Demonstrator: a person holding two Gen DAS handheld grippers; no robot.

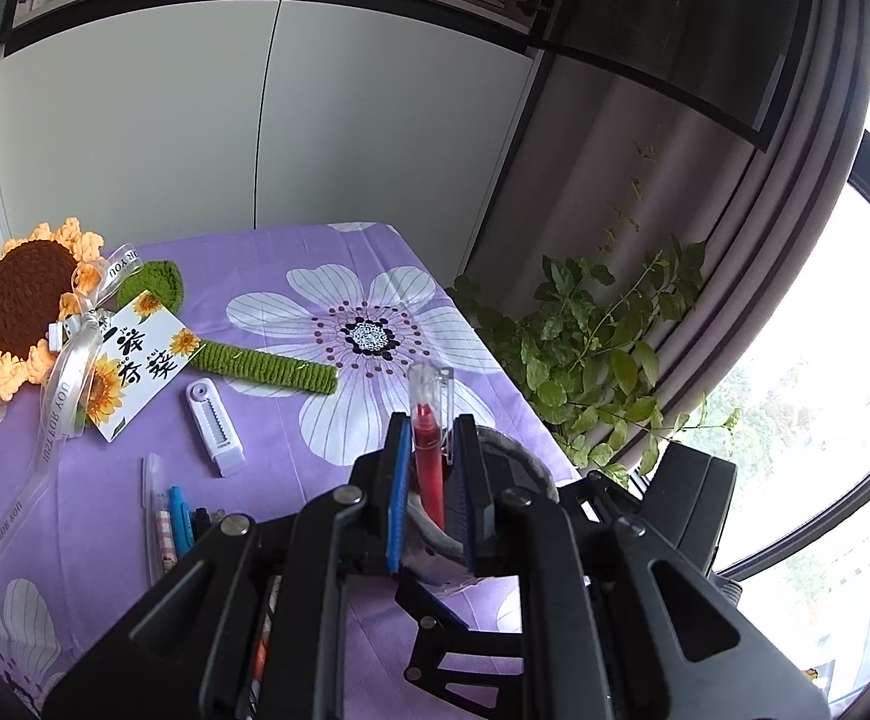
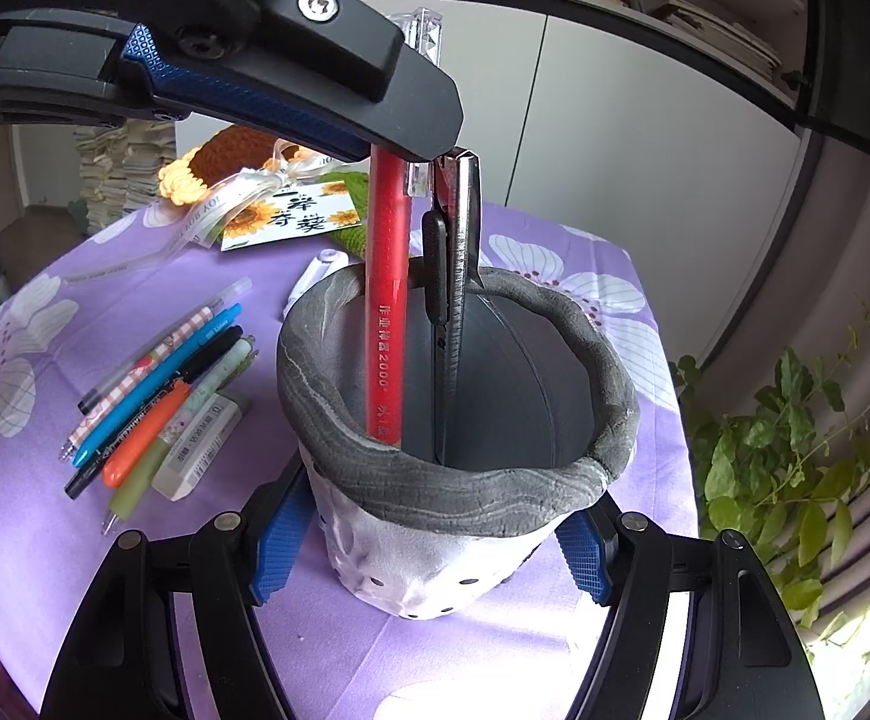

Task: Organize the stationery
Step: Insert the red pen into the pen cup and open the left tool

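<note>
My left gripper [image 1: 430, 483] is shut on a red pen [image 1: 426, 456] and holds it upright. In the right wrist view the red pen [image 2: 386, 312] reaches down into a grey-rimmed white fabric pen holder [image 2: 465, 480], beside a utility knife [image 2: 456, 300] standing in it. The left gripper's fingers [image 2: 291, 102] show above the holder. My right gripper [image 2: 429, 546] grips the holder's lower body, a blue pad on each side. Several pens [image 2: 153, 396] and an eraser [image 2: 198, 450] lie on the purple floral cloth to the left.
A white correction tape [image 1: 216, 426] and a crocheted sunflower [image 1: 30, 312] with a card lie on the table [image 1: 315, 252] further back. A leafy plant [image 1: 597, 354] stands off the table's right edge. White cabinets stand behind.
</note>
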